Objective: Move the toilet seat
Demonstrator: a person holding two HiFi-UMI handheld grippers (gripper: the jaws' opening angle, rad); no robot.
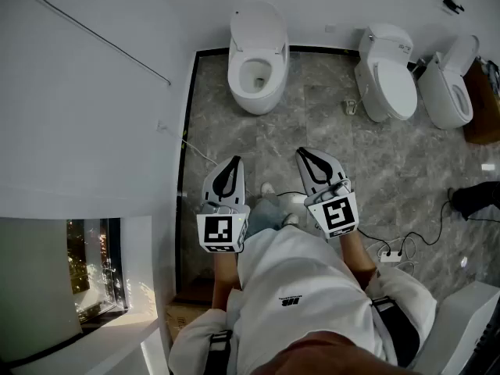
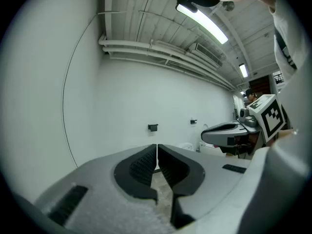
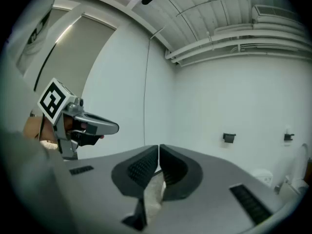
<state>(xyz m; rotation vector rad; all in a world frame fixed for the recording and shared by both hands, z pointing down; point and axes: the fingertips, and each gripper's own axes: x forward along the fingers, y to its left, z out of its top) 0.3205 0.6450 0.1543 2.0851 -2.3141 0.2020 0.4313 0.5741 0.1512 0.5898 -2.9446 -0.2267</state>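
- Head view: toilet seat (image 1: 241, 75) rings the bowl of the open toilet (image 1: 258, 22), which stands against the far wall with its lid seemingly tipped back.
  - The seat's long axis runs away from the person, toward that wall.
  - Left gripper (image 1: 233, 162) and right gripper (image 1: 301, 152) both hover well short of the open toilet, on the person's side of it, and both point toward it.
  - The bowl lies ahead and between the two tips. The left gripper looks slightly more in line with it, so I judge that hand has the shorter reach.
  - Two more toilets stand to the right of the open toilet: a closed toilet (image 1: 388, 84) and a third toilet (image 1: 445, 92) beyond it.
- Left gripper view: left gripper (image 2: 156, 146) has its jaws pressed together with nothing between them.
  - It aims nearly level at the white wall behind the open toilet, so the seat does not show here.
  - The right gripper (image 2: 204, 135) shows alongside.
- Right gripper view: right gripper (image 3: 159, 148) is likewise closed and empty.
  - It faces the same wall above the open toilet, with the left gripper (image 3: 116, 128) beside it.
  - Only the head view shows the seat.
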